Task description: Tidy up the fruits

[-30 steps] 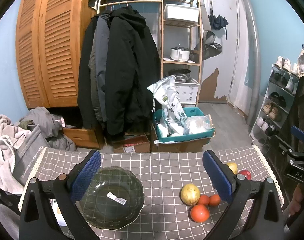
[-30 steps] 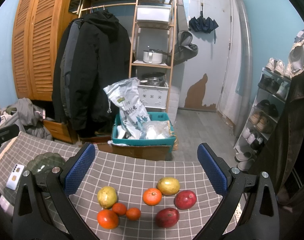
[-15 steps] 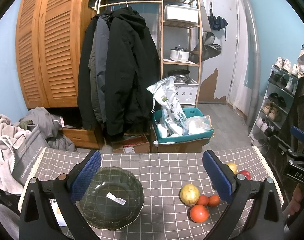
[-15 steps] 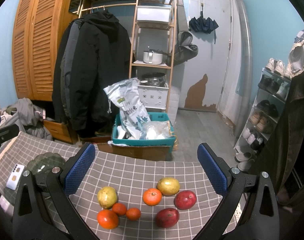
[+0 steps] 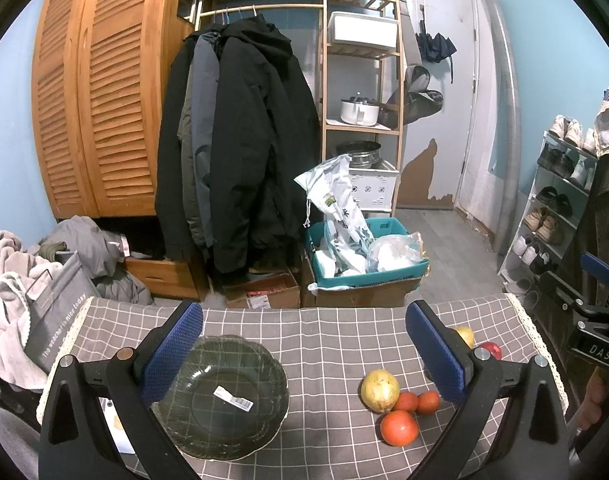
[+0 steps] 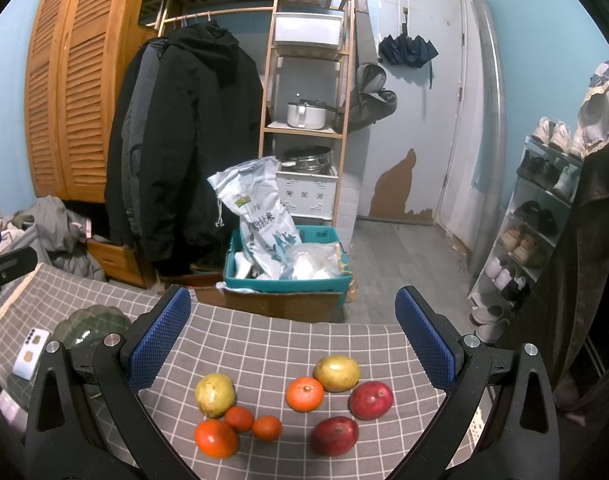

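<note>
A dark glass bowl (image 5: 224, 396) with a sticker sits on the grey checked tablecloth (image 5: 324, 344), empty, under my open left gripper (image 5: 304, 356). It also shows at the left in the right wrist view (image 6: 88, 328). Several fruits lie to the right: a yellow pear (image 6: 214, 394), a large orange (image 6: 215, 438), two small oranges (image 6: 239, 418), a middle orange (image 6: 304, 393), a second yellow fruit (image 6: 336, 373) and two red apples (image 6: 370, 400). My right gripper (image 6: 292, 344) is open and empty above the fruits.
A white phone (image 6: 30, 354) lies left of the bowl. Beyond the table's far edge stand a teal crate (image 6: 288, 280) with bags, hung coats (image 5: 240, 152), a wooden shelf (image 6: 304, 120) and a shoe rack (image 6: 544, 220). Laundry (image 5: 20, 272) lies at the left.
</note>
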Tool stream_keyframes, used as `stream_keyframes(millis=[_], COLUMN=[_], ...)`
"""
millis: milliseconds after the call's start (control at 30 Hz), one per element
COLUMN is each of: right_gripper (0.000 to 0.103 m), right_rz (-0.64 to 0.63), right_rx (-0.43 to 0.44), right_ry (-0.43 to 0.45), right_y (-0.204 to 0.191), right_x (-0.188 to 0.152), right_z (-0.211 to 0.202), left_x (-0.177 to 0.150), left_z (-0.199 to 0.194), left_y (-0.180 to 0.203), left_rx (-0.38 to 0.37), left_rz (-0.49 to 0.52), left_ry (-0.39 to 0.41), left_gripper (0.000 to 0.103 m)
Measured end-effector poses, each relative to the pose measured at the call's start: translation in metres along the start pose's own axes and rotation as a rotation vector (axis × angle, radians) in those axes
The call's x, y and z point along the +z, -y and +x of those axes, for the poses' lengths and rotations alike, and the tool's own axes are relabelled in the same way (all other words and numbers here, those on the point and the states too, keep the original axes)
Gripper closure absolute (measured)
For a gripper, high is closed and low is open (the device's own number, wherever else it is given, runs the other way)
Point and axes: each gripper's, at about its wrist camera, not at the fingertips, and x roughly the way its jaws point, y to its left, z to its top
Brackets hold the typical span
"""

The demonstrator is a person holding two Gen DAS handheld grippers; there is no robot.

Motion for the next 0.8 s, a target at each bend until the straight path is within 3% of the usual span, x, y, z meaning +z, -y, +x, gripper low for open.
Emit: stream_keyframes(millis=[800], right_gripper=[0.003], right_rz=[-0.001], right_rx=[-0.001], right_ry=[0.001], right_y=[-0.0004], right_x=[0.0008], right_z=[-0.0009], left_x=[-0.0023], left_z=[-0.0008], left_y=[-0.0004], left_rx=[-0.001], left_rz=[-0.001], left_ry=[0.005], left_gripper=[0.001])
